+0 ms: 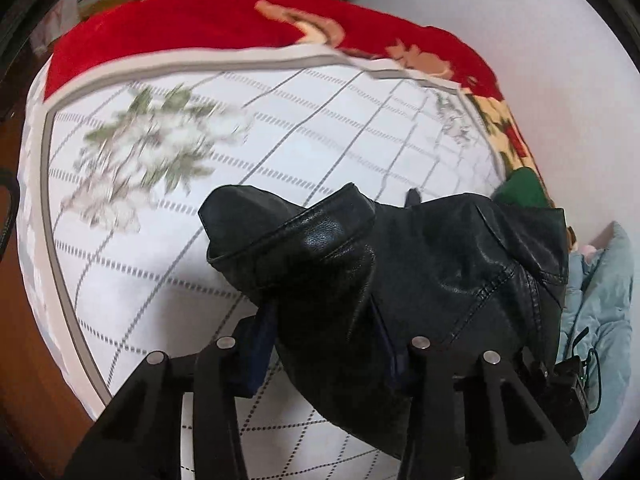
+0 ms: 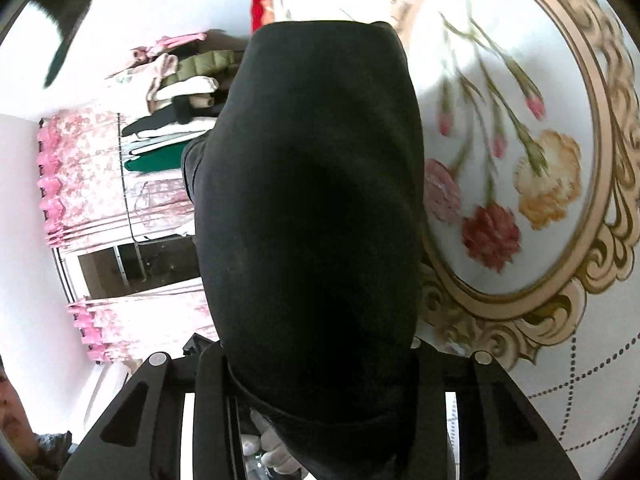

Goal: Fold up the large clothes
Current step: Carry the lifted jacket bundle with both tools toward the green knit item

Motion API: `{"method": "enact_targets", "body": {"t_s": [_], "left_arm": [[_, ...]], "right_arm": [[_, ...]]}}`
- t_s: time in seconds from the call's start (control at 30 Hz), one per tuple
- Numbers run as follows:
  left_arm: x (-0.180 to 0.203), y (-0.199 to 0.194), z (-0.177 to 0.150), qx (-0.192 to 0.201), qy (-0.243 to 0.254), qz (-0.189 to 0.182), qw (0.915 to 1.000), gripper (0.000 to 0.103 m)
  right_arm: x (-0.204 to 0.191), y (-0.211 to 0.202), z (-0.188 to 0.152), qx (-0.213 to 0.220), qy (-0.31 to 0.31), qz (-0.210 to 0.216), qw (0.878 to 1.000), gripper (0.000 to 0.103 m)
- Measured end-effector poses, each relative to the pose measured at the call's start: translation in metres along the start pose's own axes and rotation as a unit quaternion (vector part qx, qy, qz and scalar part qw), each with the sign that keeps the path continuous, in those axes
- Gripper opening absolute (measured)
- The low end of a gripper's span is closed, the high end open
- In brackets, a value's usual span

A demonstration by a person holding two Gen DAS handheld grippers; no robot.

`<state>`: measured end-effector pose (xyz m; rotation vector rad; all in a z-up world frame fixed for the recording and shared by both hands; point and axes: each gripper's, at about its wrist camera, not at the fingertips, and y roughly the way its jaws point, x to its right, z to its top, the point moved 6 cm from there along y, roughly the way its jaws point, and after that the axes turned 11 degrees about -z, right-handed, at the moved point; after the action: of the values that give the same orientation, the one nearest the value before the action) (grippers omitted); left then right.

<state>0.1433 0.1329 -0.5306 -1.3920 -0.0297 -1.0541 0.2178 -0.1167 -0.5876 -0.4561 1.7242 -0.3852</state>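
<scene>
A black leather jacket [image 1: 400, 264] hangs lifted over the white quilted bed [image 1: 224, 216]. My left gripper [image 1: 324, 344] is shut on a bunched fold of it; a collar or cuff flap sticks out to the left. In the right wrist view a wide black part of the jacket [image 2: 312, 208] fills the middle and drapes over my right gripper [image 2: 320, 364], which is shut on the jacket. The fingertips of both grippers are mostly hidden by the cloth.
A red flowered blanket [image 1: 192, 28] lies along the bed's far edge. A light blue garment [image 1: 600, 304] lies at the right. A rack of hung clothes [image 2: 176, 96] and pink curtains [image 2: 84, 168] show in the right view. The bedspread has a gold-framed flower print [image 2: 520, 184].
</scene>
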Motion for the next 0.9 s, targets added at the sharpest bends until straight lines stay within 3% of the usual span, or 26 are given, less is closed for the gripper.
{"method": "enact_targets", "body": {"t_s": [0.3, 0.47, 0.63, 0.9], "left_arm": [[0.078, 0.006, 0.048, -0.011, 0.061, -0.052, 0.9967, 0.037], [0.157, 0.025, 0.073, -0.012, 0.103, -0.099, 0.9896, 0.037], [0.246, 0.047, 0.100, -0.003, 0.134, -0.144, 0.9804, 0.037], [0.379, 0.105, 0.133, 0.009, 0.178, -0.186, 0.9662, 0.037]], "right_arm": [[-0.059, -0.047, 0.038, 0.063, -0.013, 0.022, 0.998, 0.042], [-0.097, -0.080, 0.078, 0.096, -0.032, 0.019, 0.995, 0.042], [-0.118, -0.130, 0.129, 0.118, -0.051, 0.031, 0.991, 0.042], [-0.151, -0.216, 0.256, 0.152, -0.080, 0.058, 0.983, 0.042]]}}
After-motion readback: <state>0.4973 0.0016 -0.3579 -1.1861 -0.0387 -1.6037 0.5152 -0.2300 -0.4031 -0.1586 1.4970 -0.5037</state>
